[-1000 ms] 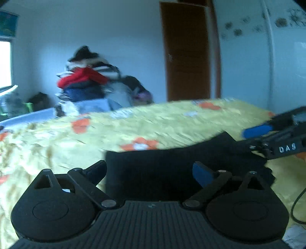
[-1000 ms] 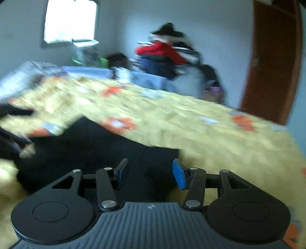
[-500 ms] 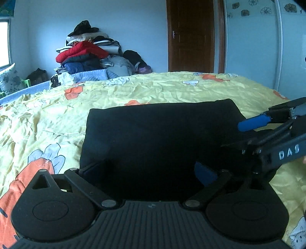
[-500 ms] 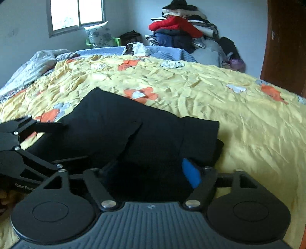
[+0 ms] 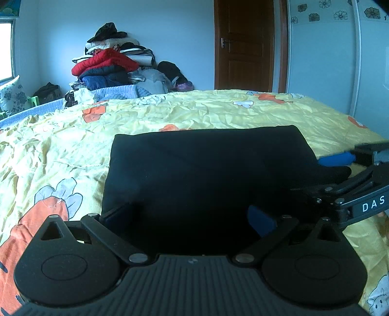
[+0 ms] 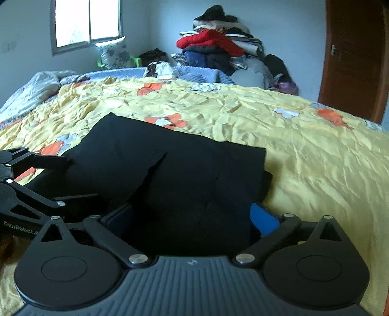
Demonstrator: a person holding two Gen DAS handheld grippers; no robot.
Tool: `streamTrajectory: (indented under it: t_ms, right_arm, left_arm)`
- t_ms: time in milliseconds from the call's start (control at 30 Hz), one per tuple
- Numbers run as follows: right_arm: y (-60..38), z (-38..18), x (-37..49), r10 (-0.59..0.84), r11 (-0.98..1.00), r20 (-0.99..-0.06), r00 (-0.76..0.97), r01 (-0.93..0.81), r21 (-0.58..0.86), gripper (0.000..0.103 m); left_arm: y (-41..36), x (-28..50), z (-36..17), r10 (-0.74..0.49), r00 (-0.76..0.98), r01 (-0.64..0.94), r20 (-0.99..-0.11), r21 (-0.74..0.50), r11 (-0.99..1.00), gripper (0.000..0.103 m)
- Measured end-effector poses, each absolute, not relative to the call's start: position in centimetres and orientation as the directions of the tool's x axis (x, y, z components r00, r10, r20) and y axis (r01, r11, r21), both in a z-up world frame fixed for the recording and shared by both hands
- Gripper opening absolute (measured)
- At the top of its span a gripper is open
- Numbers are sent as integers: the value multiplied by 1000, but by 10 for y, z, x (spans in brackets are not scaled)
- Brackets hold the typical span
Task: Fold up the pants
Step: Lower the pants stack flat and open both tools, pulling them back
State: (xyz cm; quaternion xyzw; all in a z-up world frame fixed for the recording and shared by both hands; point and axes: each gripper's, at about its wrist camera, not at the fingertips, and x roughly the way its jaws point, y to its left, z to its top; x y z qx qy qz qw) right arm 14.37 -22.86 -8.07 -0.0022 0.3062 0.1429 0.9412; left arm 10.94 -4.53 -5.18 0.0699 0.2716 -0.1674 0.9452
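The black pants lie folded into a compact rectangle on the yellow flowered bedspread; they also show in the right wrist view. My left gripper is open, its fingers spread over the near left edge of the pants. My right gripper is open over the near right edge. The right gripper shows at the right of the left wrist view, jaws apart. The left gripper shows at the left of the right wrist view.
A pile of clothes with a red jacket stands beyond the far side of the bed. A brown door is at the back right. A window and a pillow are at the back left.
Both grippers came down onto the bed with the pants' near edge and opened wider. The pants now lie flat as a folded rectangle. The views have steadied.
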Motion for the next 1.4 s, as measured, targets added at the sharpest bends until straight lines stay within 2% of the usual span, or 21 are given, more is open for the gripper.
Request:
streamTrajectory:
  t_ms: [67, 233, 333, 567, 967, 1233, 1400]
  right_arm:
    - [-240, -84, 143, 308, 951, -561, 768, -272, 149, 103]
    - [-256, -83, 137, 268, 961, -570, 776, -178, 209, 103]
    - [-252, -84, 131, 252, 967, -579, 776, -177, 183, 103]
    - [-249, -76, 117, 170, 984, -578, 798, -108, 141, 103]
    - [-226, -70, 74, 221, 975, -600, 769, -182, 126, 103]
    - [-219, -64, 47, 311, 950, -600, 737, -222, 220, 103]
    - [-210, -61, 33, 320, 947, -601, 732, -239, 214, 103]
  left_arm:
    - [-43, 104, -49, -265, 804, 334, -532, 36, 942, 103]
    - [-32, 87, -40, -293, 782, 336, -550, -24, 942, 103]
    - [-33, 88, -47, -263, 790, 326, -553, 16, 945, 103]
    - [-35, 83, -45, -237, 802, 284, -548, 2, 959, 103]
    - [-36, 61, -35, -232, 799, 264, -555, -24, 964, 102]
    - [-35, 37, -35, -217, 804, 256, -553, -6, 967, 102]
    - [-25, 24, -40, -206, 787, 237, -582, -23, 971, 102]
